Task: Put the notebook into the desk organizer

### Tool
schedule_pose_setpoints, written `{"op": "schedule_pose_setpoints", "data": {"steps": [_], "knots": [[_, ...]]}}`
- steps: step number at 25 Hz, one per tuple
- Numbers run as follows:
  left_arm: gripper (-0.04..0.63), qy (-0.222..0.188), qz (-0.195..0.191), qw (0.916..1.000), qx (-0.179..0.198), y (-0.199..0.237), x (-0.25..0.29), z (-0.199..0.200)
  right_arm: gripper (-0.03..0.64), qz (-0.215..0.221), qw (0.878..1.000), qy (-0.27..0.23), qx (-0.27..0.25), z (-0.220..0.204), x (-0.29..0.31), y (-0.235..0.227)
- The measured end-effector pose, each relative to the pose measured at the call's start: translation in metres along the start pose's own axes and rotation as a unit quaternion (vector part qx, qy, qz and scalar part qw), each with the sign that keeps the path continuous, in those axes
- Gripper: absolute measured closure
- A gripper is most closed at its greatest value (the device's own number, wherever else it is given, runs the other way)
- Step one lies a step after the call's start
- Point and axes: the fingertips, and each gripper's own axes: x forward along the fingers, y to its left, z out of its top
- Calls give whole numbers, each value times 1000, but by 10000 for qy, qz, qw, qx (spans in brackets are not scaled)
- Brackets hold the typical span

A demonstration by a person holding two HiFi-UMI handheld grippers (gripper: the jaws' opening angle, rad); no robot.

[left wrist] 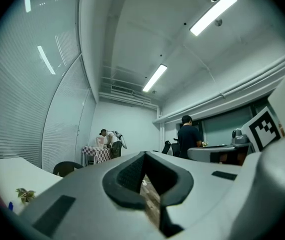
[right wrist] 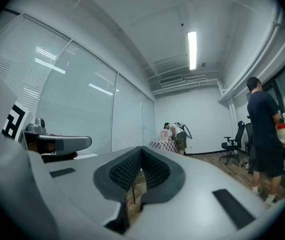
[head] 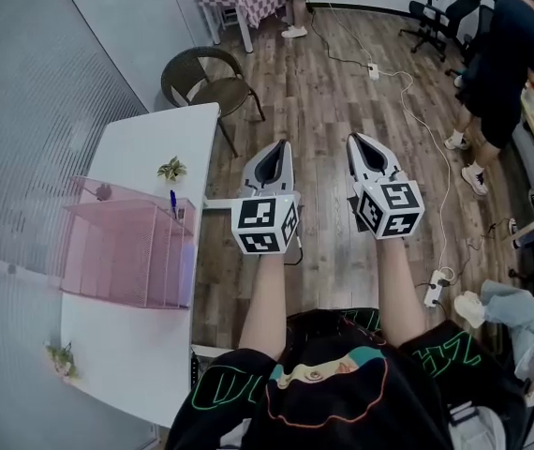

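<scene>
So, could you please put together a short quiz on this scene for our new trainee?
1. True or false: the left gripper is holding something.
2. The pink desk organizer stands on: A) the wooden floor, B) the white table, C) the brown chair.
3. Fill in: the jaws of the right gripper are ____.
Key: 1 false, it is shut and empty; 2 B; 3 shut.
</scene>
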Motion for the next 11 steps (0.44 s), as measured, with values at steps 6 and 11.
{"op": "schedule_pose_setpoints", "data": {"steps": [6, 11], "knots": [[600, -128, -7, 9999, 18, -4, 5, 9, 614, -32, 9998, -125, -164, 11, -3, -6], [600, -253, 65, 9997, -7, -7, 8, 12, 614, 34, 9993, -175, -326, 17, -2, -10]]}}
